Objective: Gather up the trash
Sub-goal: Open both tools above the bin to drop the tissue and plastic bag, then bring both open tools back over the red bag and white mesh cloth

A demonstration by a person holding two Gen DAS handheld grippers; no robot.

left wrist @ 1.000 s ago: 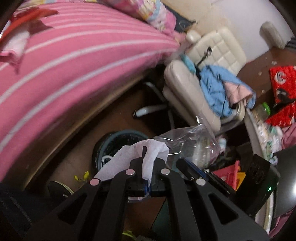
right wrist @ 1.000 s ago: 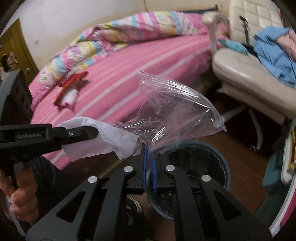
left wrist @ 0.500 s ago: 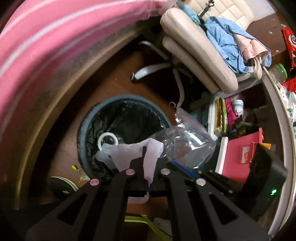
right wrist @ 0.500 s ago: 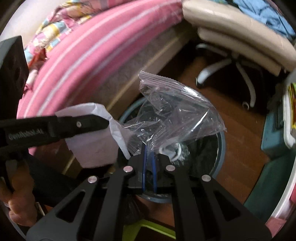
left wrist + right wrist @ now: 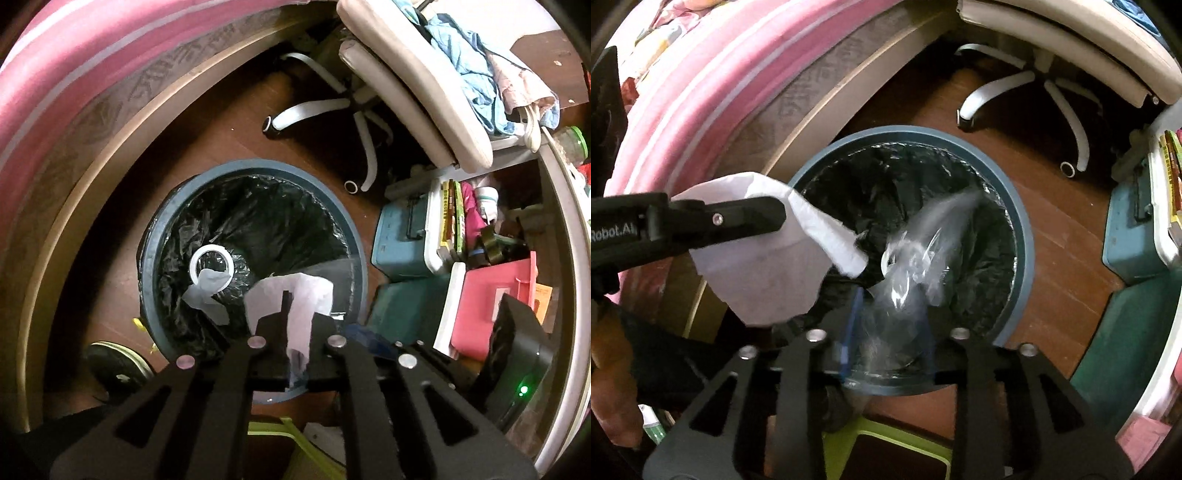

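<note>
Only your right view shows the clear plastic bag (image 5: 916, 254) blurred beyond your opening right gripper (image 5: 890, 332), above the trash bin (image 5: 1023, 236); your left gripper (image 5: 295, 325), easing apart, has the white tissue (image 5: 291, 295) between its jaws.

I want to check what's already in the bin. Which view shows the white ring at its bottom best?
The left wrist view: the white ring lies unobstructed on the black liner inside the bin. In the right wrist view, the blurred clear plastic bag covers most of it; only an arc shows.
</note>
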